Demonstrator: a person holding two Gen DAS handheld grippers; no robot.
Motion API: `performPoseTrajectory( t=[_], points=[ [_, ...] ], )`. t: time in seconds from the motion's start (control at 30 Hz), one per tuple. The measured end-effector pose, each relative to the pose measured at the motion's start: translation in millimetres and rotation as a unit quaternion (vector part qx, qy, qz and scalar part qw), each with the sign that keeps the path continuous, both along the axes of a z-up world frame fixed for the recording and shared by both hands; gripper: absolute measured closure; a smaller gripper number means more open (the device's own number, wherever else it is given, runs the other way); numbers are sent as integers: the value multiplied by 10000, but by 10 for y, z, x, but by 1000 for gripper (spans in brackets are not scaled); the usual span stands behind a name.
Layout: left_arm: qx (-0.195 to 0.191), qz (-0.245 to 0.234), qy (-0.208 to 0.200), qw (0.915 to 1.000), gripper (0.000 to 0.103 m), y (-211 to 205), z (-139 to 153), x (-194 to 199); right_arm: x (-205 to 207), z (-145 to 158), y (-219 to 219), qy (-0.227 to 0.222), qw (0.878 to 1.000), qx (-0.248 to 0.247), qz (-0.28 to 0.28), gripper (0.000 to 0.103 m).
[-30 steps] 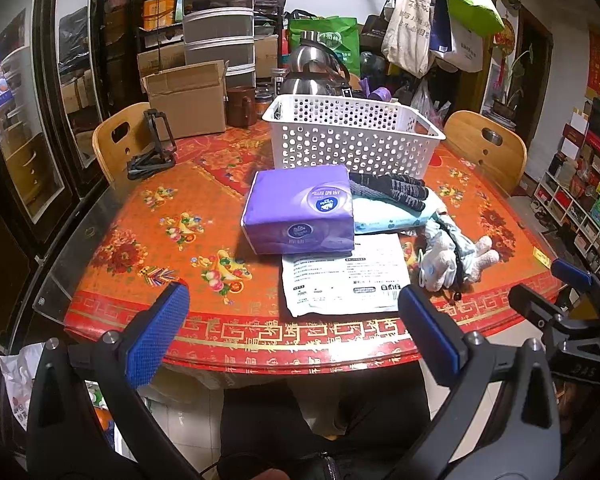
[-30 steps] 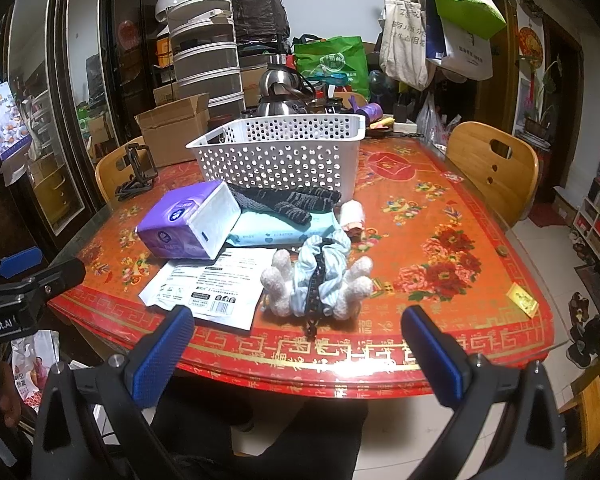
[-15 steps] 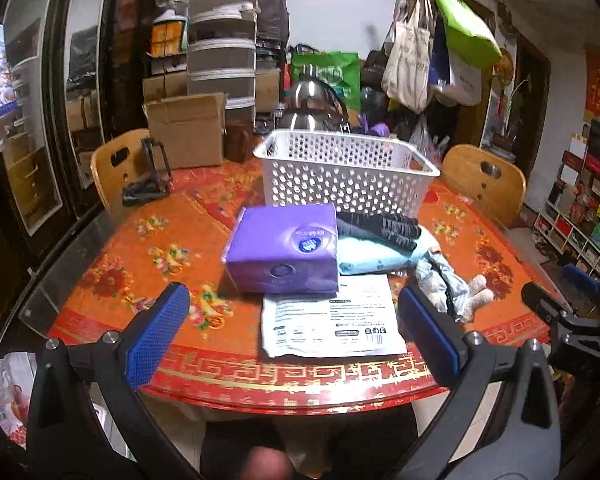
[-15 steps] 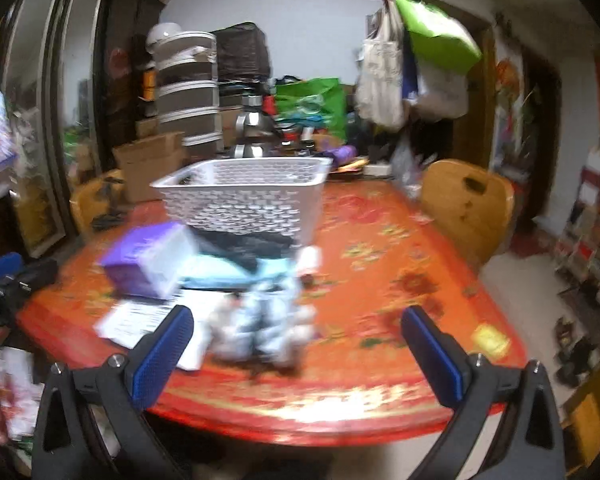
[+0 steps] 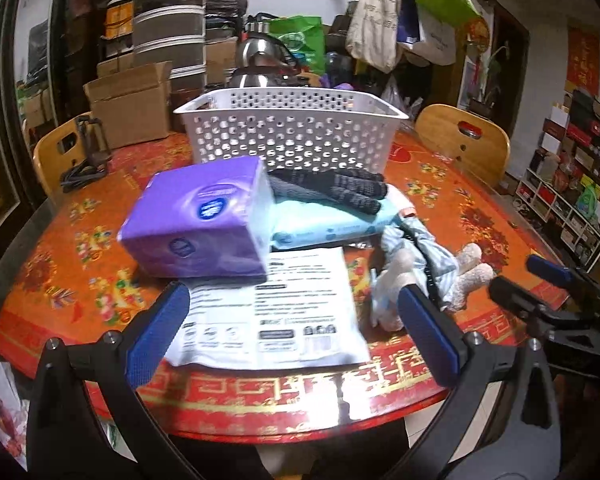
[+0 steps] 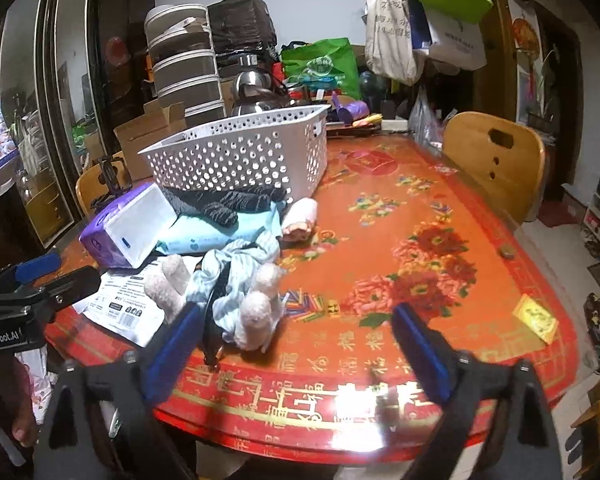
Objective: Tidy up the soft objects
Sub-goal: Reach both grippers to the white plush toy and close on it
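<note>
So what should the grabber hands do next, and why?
Probably ease the right gripper forward over the stuffed toy and close on it. Both grippers are open and empty, the toy lies nearest its fingers, and the white basket holds nothing visible.

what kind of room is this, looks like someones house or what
Most likely a lived-in home dining room. A round table with a red floral cover has wooden chairs around it, a metal kettle and stacked storage drawers stand behind it, and shopping bags hang from a rack.
</note>
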State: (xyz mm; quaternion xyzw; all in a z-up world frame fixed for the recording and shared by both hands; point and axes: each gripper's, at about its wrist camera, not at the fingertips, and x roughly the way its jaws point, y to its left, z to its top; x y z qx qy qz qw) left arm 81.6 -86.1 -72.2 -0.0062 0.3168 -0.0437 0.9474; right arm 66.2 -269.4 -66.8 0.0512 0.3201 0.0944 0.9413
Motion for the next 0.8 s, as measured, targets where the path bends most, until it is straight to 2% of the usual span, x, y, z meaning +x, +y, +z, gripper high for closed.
performPoseTrajectory(
  t=[0.17, 0.33, 0.4, 0.53, 0.63, 0.7, 0.8],
  points=[
    [-130, -259, -5, 9996, 4, -129, -68, 84, 61, -112, -48, 101, 9997, 127, 193, 22],
    [-110, -480, 66, 9988, 11, -311, -146, 168, 98, -130, -50, 115, 9991, 195, 356, 32],
    [-111, -541, 108, 9984, 18, -356, -177, 209, 109, -125, -37, 106, 9988, 221, 430, 39],
    [-120, -585, 195, 9980, 29, -416, -244, 278, 150, -125, 3, 126, 9978, 249, 608, 44],
    [-95, -599, 255, 9978, 41, -427, -272, 284, 181, -133, 36, 155, 9972, 235, 687, 51],
    [-140, -636, 283, 9975, 50, -428, -289, 299, 203, -138, 38, 176, 9970, 248, 712, 61],
    [-147, -674, 262, 9973, 59, -436, -288, 294, 212, -131, 36, 163, 9969, 282, 715, 67]
  ],
)
